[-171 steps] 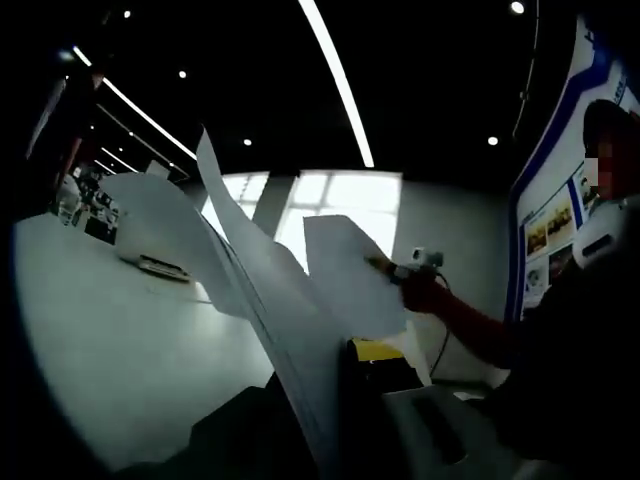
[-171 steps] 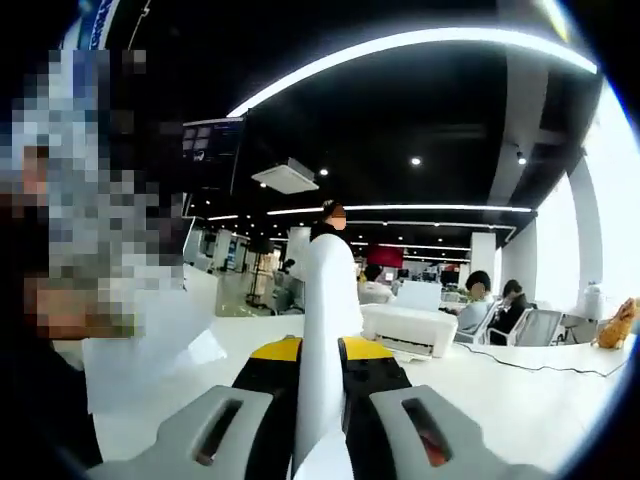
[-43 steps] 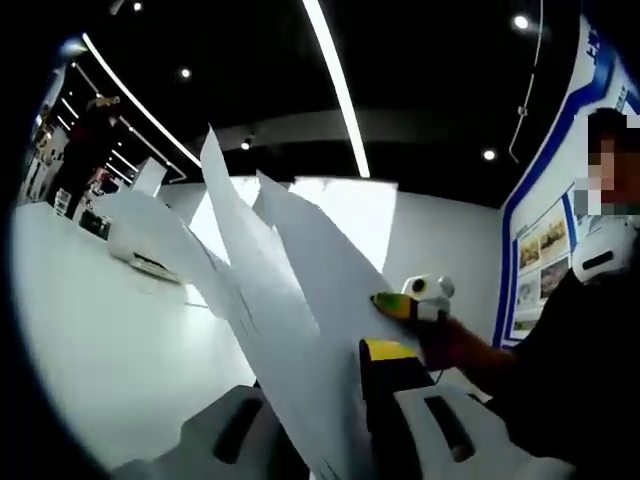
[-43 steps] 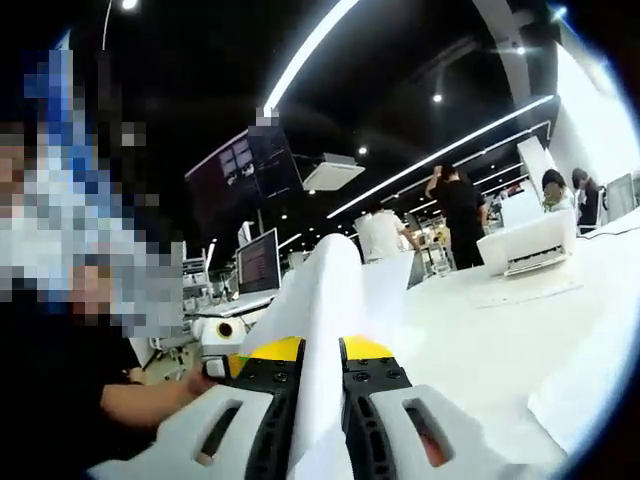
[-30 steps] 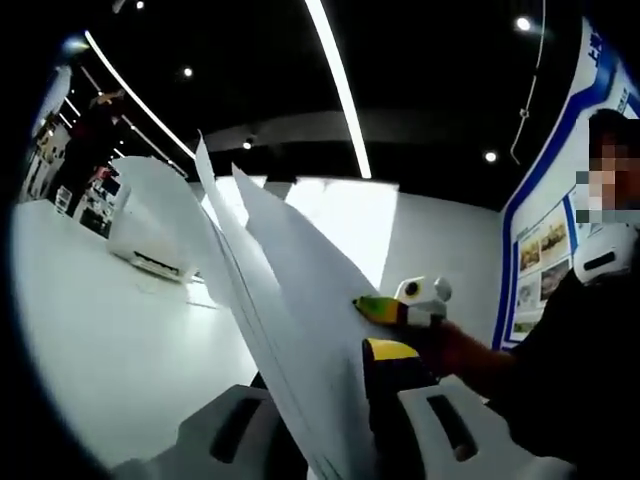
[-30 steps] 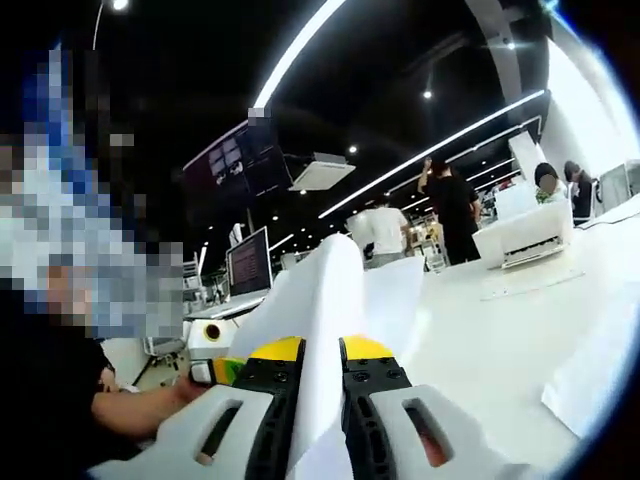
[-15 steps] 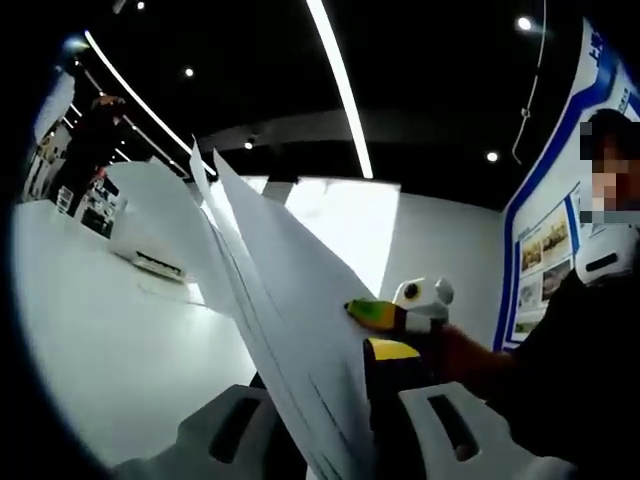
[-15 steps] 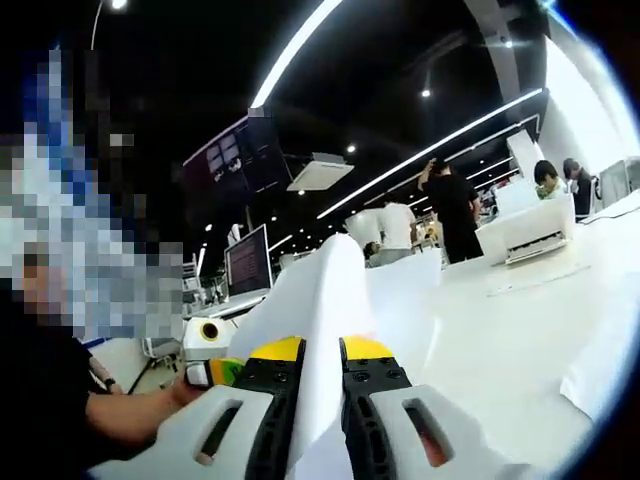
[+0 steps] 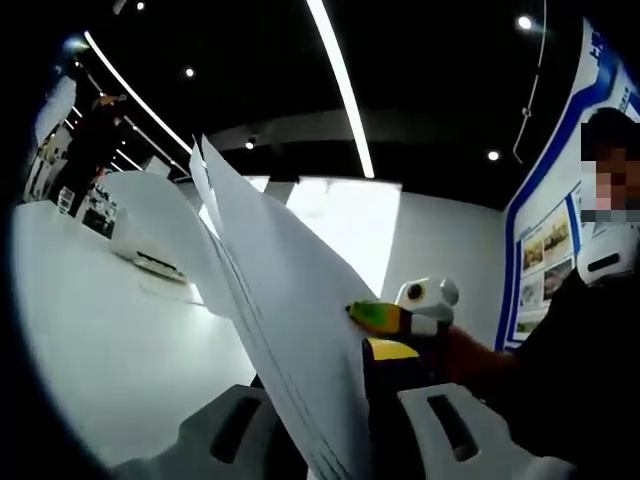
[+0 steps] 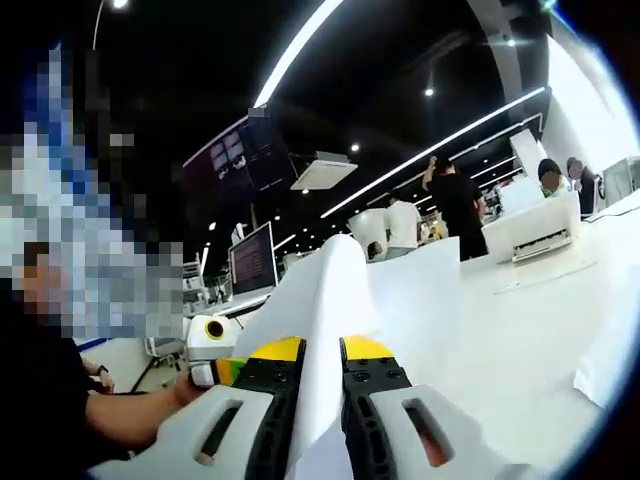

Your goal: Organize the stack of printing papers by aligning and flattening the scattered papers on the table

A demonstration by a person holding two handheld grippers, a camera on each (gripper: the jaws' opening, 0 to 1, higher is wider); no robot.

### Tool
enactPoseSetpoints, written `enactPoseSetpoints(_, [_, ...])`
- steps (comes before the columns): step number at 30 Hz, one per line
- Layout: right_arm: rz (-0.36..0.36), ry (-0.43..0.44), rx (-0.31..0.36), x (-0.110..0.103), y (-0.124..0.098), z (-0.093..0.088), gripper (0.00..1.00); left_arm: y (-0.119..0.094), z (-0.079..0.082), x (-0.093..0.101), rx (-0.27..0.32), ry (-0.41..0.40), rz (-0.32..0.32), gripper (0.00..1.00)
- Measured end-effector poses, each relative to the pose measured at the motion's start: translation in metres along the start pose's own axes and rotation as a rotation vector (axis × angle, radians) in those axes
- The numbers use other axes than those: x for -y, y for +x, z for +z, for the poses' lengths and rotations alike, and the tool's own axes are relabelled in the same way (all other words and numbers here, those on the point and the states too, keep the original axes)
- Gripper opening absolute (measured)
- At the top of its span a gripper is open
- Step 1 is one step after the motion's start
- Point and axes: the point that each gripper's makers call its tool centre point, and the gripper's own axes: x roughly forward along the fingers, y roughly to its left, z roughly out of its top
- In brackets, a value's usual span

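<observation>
Sheets have closed up since 1.4 s ago: in the left gripper view the fanned edges now lie nearly flush into one stack of printing papers, where two separate peaks showed before.

My left tongs are pinching the lower edge of that stack; it rises from between the jaws at bottom centre and leans toward the upper left of the frame, held in the air, off the white desk. A few sheet edges still stick out at the top tip.

My right tongs show in the same view just right of the stack, green-yellow tip touching the paper's right edge, with my hand behind them.

Right gripper view: right tongs are clamped on the same stack, the paper running up between the yellow-tipped jaws at bottom centre and curving over at the middle of the frame. Left tongs sit at lower left of the stack, close to it, held by my other hand.

A white printer sits on the desk at the left of the left gripper view, partly behind the paper. Another printer stands on the desk at the right of the right gripper view, with a loose white sheet lying at the right edge. People stand in the background by that printer.
</observation>
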Motion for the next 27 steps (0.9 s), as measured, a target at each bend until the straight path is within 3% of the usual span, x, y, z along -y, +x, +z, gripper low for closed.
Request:
enactPoseSetpoints(14, [0.011,-0.006,0.002,-0.003,0.001,-0.003,0.09,-0.002,-0.001,-0.003,-0.006,0.044,0.015,0.10])
enactPoseSetpoints(21, [0.012,-0.124,0.021,-0.009,-0.006,0.006,0.13,-0.003,0.000,-0.004,-0.005,0.049,0.019,0.08])
enactPoseSetpoints(27, [-0.019,-0.279,0.099,-0.015,-0.021,0.036,0.25,-0.004,-0.001,-0.004,-0.006,0.050,0.021,0.08])
